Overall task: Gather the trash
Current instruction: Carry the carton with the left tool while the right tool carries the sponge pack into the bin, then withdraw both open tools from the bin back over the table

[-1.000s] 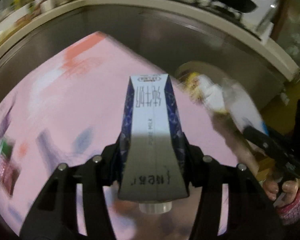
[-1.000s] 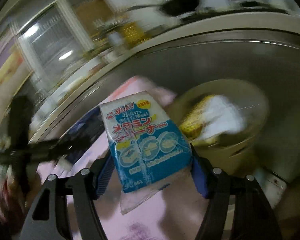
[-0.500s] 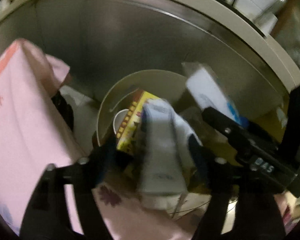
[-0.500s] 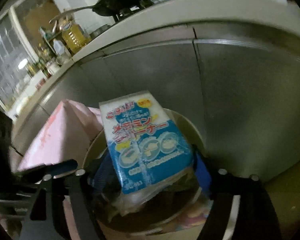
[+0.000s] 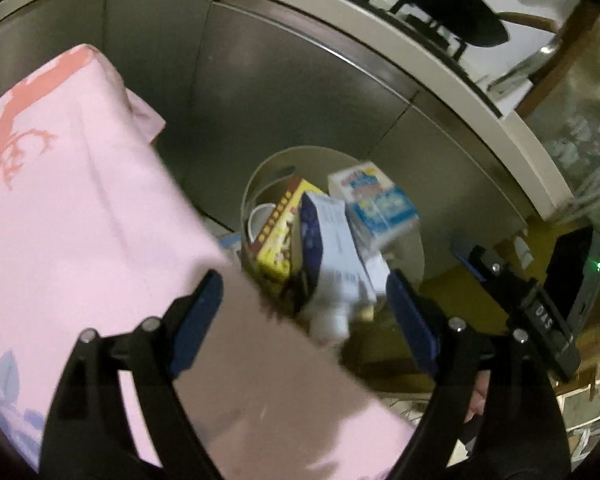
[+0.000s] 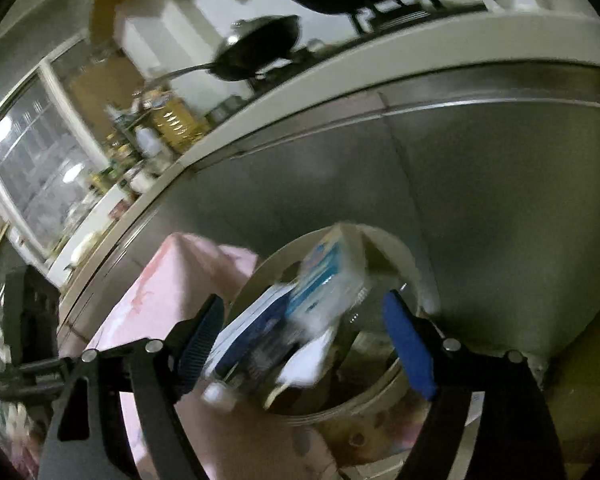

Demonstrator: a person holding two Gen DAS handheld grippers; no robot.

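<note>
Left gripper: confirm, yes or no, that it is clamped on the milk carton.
No: the left gripper stands open, and the milk carton is clear of both pads.

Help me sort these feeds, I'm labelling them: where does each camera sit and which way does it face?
Left wrist: sits on the left gripper, looking down past its open fingers at the bin beside the pink cloth; the right gripper shows at right.
Right wrist: sits on the right gripper, looking down at the bin before the steel cabinet; the left gripper shows at left.
Shared: bin, milk carton, blue sponge pack, cloth.
</note>
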